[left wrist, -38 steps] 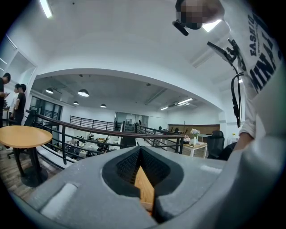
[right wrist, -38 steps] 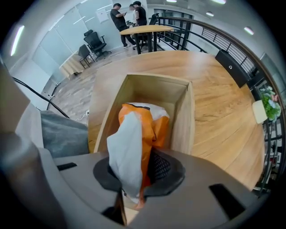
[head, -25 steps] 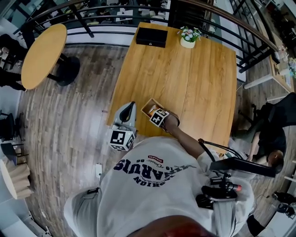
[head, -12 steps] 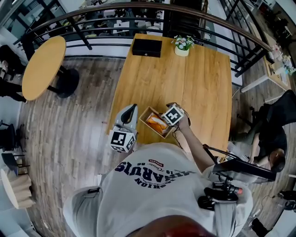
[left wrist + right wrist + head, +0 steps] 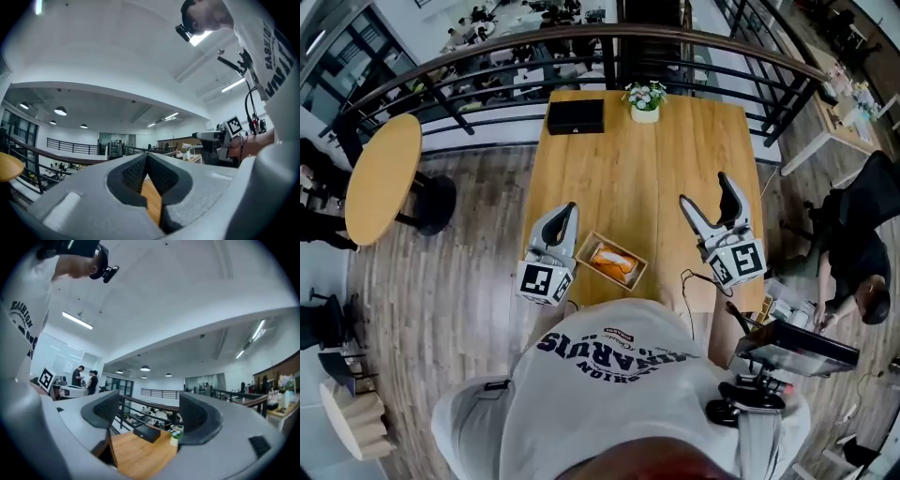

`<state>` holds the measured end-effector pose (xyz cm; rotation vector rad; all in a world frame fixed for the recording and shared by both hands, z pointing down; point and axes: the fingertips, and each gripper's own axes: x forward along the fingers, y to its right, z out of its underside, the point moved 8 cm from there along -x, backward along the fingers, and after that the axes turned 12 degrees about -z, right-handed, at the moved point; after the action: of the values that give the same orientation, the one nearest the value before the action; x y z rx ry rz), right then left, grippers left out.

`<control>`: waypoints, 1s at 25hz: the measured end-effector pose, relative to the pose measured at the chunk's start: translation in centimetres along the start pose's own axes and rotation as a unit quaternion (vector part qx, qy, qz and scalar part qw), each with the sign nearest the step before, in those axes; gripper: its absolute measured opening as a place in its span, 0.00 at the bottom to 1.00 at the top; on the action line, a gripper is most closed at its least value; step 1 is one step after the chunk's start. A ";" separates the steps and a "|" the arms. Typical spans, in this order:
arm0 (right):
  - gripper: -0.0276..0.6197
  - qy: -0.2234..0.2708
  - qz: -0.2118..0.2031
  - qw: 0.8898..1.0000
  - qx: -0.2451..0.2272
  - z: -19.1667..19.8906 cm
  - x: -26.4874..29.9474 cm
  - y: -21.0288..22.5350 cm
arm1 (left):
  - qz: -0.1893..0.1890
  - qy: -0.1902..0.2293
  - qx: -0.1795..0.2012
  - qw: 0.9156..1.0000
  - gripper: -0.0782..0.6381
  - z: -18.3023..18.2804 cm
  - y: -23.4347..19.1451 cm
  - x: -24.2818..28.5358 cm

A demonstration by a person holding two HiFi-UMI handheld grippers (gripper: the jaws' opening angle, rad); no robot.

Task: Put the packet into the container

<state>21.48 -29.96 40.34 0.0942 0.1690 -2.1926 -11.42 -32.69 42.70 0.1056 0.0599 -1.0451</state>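
Orange packet (image 5: 613,262) inside wooden container (image 5: 589,243), left gripper (image 5: 569,210) just left of container, jaws clenched, empty, right gripper (image 5: 705,191) well right of container, jaws opening, nothing between

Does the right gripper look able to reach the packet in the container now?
Probably yes. The right gripper, fingers opening and empty, is right of the container above bare table; the packet lies uncovered, with nothing between them.

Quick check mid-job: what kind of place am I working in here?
Probably a mezzanine lounge or cafe area in an open-plan office: a dark railing overlooks a lower floor with people, and a wooden table with a flower pot stands near a round table.
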 end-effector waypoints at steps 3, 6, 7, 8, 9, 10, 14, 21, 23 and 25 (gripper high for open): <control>0.65 0.000 0.042 0.999 -0.020 -0.7 -2.4 1.1 | 0.014 0.006 0.005 1.000 0.11 -0.5 0.7 1.1; 0.66 -0.005 0.049 0.999 -0.006 -0.1 -3.1 1.4 | 0.026 0.000 0.009 1.000 0.11 -0.6 1.6 1.7; 0.66 -0.010 0.046 0.999 0.000 0.2 -3.1 1.4 | 0.029 -0.001 0.010 1.000 0.11 -0.7 1.9 1.8; 0.67 -0.014 0.041 0.999 0.005 0.4 -3.1 1.3 | 0.032 -0.001 0.011 0.999 0.11 -0.7 2.2 1.8; 0.68 -0.017 0.035 0.999 0.010 0.5 -3.0 1.2 | 0.034 -0.002 0.011 0.999 0.11 -0.7 2.5 1.8; 0.68 -0.019 0.030 0.999 0.014 0.7 -3.0 1.1 | 0.035 -0.002 0.010 0.999 0.11 -0.7 2.7 1.8; 0.68 -0.028 0.033 0.999 0.026 1.0 -2.6 0.9 | 0.038 -0.002 0.008 0.999 0.11 -0.7 2.9 1.7; 0.05 -0.067 -0.030 0.997 0.028 1.7 -2.5 -0.8 | 0.025 -0.005 0.004 1.000 0.11 -0.3 2.3 1.0; 0.05 -0.070 -0.028 0.997 0.034 1.9 -2.3 -0.9 | 0.024 -0.010 0.002 1.000 0.11 -0.1 2.2 0.9; 0.05 -0.078 -0.022 0.996 0.034 2.1 -2.1 -1.0 | 0.023 -0.013 -0.002 1.000 0.11 0.2 2.1 0.8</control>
<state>21.85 -28.01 42.80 -0.0440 0.0086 -2.2383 -9.20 -32.34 42.91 0.0896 0.0367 -1.0003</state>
